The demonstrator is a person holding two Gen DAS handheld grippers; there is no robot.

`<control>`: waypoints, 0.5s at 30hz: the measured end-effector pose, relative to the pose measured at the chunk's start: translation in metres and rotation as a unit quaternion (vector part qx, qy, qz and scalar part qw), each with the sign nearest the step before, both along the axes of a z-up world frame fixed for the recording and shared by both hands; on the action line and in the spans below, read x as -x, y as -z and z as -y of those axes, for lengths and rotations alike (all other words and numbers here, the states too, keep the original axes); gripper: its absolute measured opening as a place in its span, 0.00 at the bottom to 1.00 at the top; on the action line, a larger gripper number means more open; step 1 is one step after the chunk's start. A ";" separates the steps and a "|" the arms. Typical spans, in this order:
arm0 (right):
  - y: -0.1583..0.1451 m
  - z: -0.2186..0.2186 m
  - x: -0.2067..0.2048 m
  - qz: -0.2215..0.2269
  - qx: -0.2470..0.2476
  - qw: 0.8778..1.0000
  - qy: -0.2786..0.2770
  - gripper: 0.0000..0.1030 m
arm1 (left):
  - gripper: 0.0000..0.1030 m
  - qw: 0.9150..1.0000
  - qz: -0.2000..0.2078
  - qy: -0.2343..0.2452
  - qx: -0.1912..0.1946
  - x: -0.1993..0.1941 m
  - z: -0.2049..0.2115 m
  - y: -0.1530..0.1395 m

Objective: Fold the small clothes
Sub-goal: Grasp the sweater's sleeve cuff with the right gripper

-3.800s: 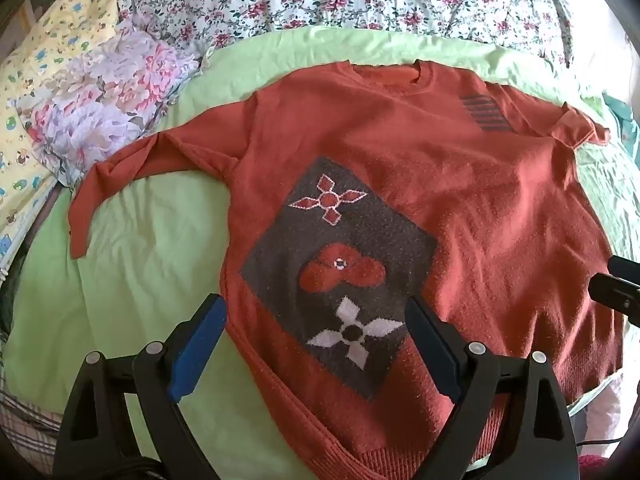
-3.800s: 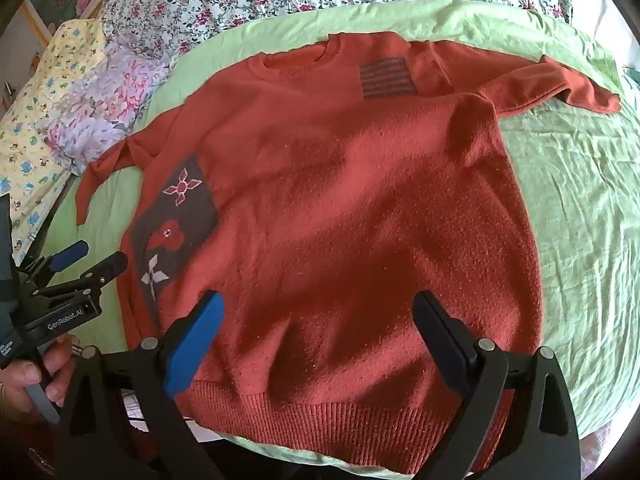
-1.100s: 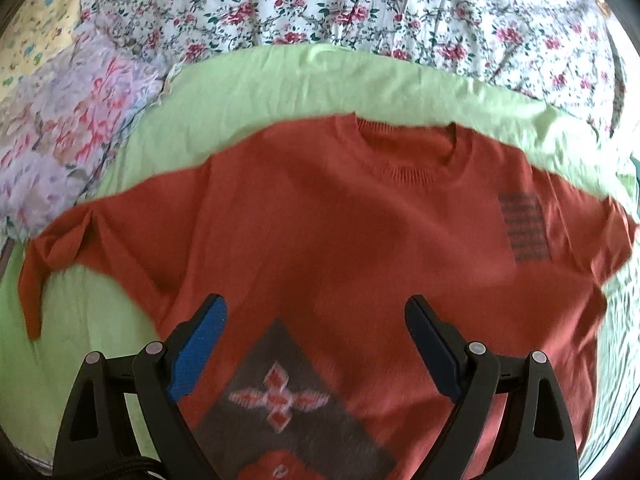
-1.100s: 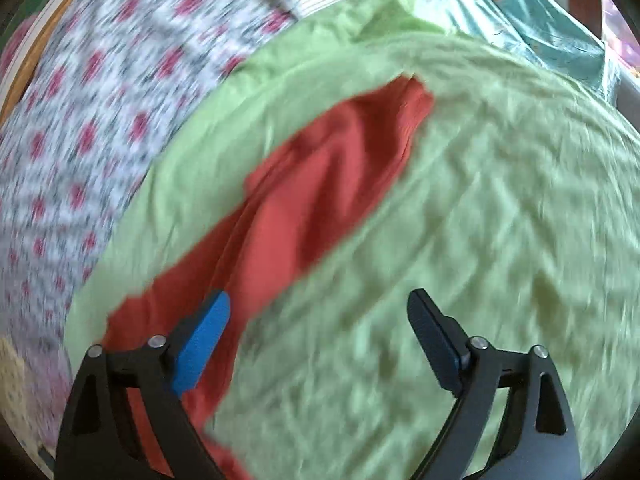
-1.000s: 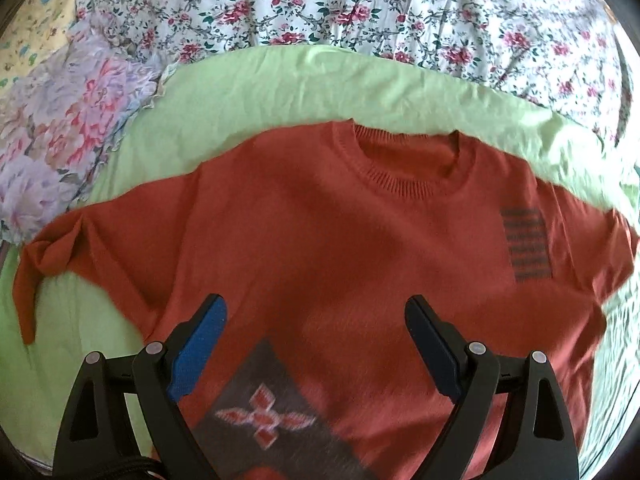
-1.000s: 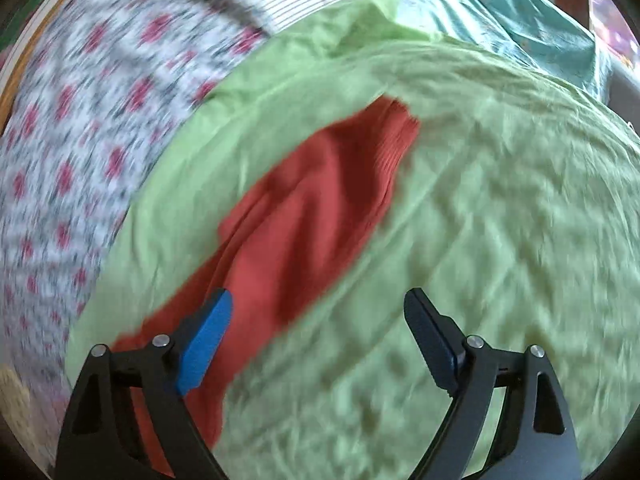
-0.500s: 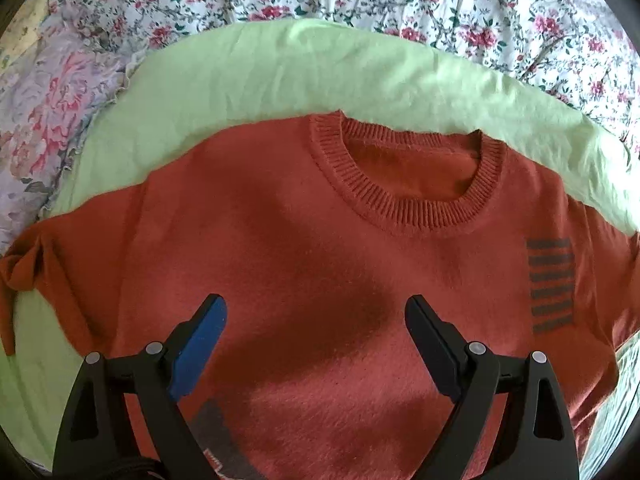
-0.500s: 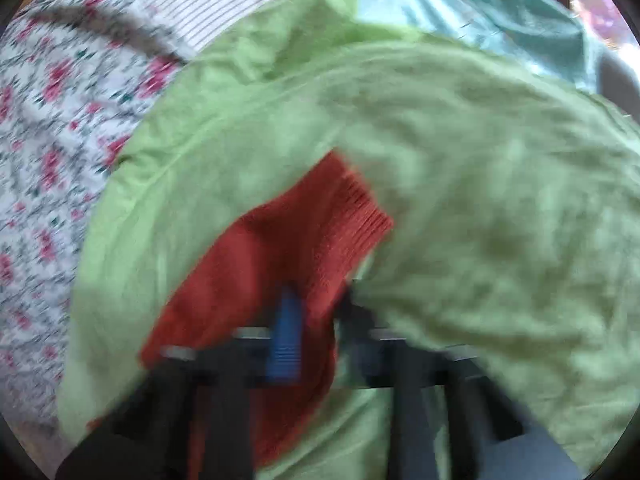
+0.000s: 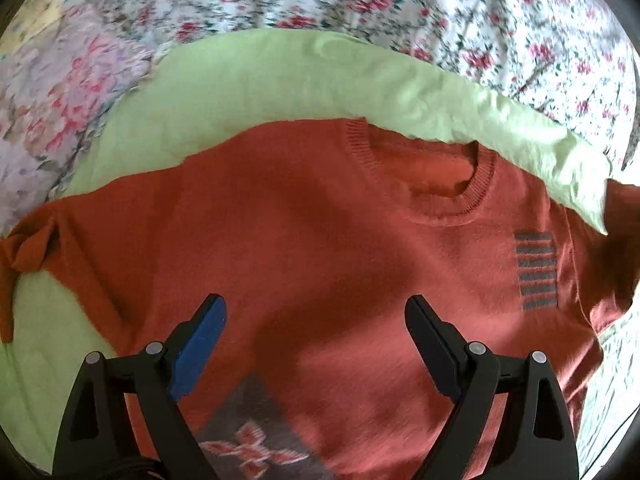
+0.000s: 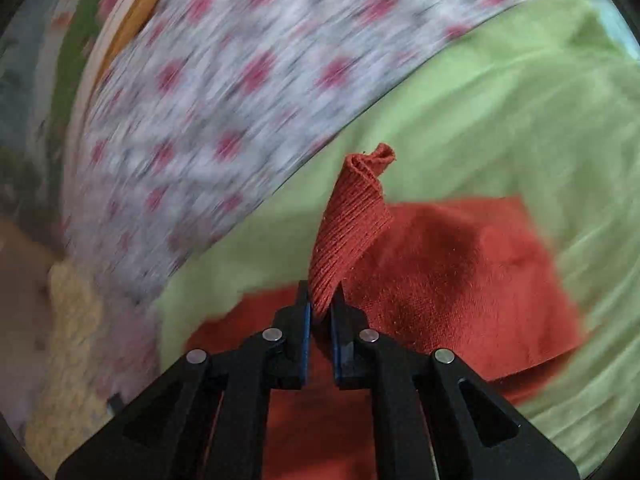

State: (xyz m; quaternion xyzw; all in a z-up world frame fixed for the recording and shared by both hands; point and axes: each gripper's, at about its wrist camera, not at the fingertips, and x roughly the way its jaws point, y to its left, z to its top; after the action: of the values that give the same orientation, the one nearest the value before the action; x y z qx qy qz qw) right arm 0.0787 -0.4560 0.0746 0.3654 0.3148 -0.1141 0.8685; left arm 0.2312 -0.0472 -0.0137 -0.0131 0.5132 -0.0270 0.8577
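An orange-red sweater [image 9: 304, 248] lies face up on a light green sheet [image 9: 240, 92], neckline away from me, with a grey striped patch [image 9: 535, 271] on its right chest. My left gripper [image 9: 314, 336] is open and empty above the sweater's chest. My right gripper [image 10: 319, 312] is shut on the ribbed cuff [image 10: 352, 216] of the sweater's right sleeve [image 10: 460, 288] and holds it up off the sheet. The left sleeve [image 9: 28, 248] lies bunched at the far left.
A floral bedcover [image 9: 360, 4] lies beyond the green sheet. A pink-flowered cloth [image 9: 52, 92] sits at the back left. The right wrist view is motion-blurred, with floral fabric [image 10: 224, 92] at upper left.
My right gripper went from open over the sleeve to shut on its cuff and lifted it. My left gripper moved up the sweater toward the neckline and stayed open.
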 end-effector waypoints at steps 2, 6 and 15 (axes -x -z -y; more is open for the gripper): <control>0.013 -0.045 -0.023 -0.001 -0.020 0.999 -0.045 0.09 | 0.89 1.000 0.005 -0.003 0.009 0.007 -0.016 -0.005; 0.046 -0.126 -0.067 -0.010 -0.061 0.991 -0.117 0.09 | 0.89 1.000 0.006 -0.010 0.020 0.020 -0.048 -0.010; 0.106 -0.245 -0.144 -0.059 -0.092 0.969 -0.221 0.12 | 0.89 0.998 -0.003 -0.029 0.047 0.033 -0.088 -0.008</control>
State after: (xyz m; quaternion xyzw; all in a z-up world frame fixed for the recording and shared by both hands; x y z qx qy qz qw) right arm 0.2224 -0.2110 -0.0312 0.3575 0.4473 0.0886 0.8150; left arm 0.1984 0.0411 -0.0058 -0.0685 0.5136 -0.0259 0.8549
